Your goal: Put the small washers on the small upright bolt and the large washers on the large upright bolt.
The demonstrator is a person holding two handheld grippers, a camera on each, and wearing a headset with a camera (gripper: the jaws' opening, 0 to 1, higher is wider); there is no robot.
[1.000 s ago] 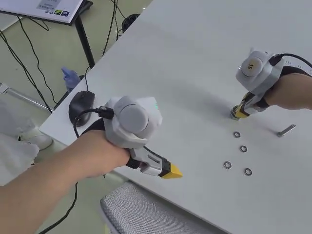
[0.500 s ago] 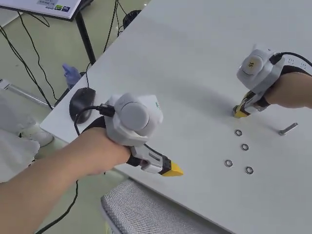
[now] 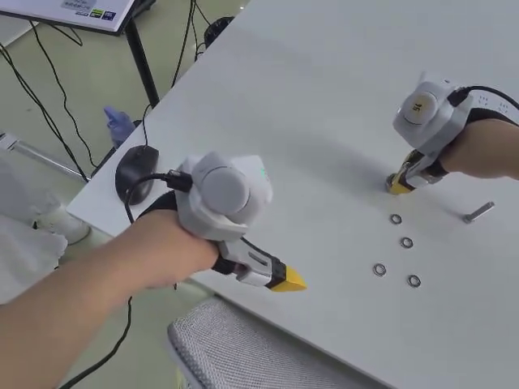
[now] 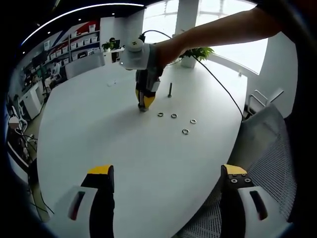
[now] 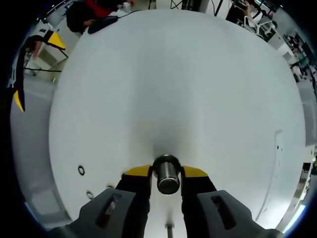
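A white table (image 3: 324, 89) spans the head view's upper right, a grey mesh chair (image 3: 235, 352) sits bottom centre, black cables (image 3: 40, 113) cross the floor (image 3: 89, 81) at upper left.

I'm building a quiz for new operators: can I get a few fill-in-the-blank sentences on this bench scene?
1. The left tool is ____.
2. The right tool is shut on the ____.
3. ____ washers lie loose on the table.
Missing words: open; bolt; four.
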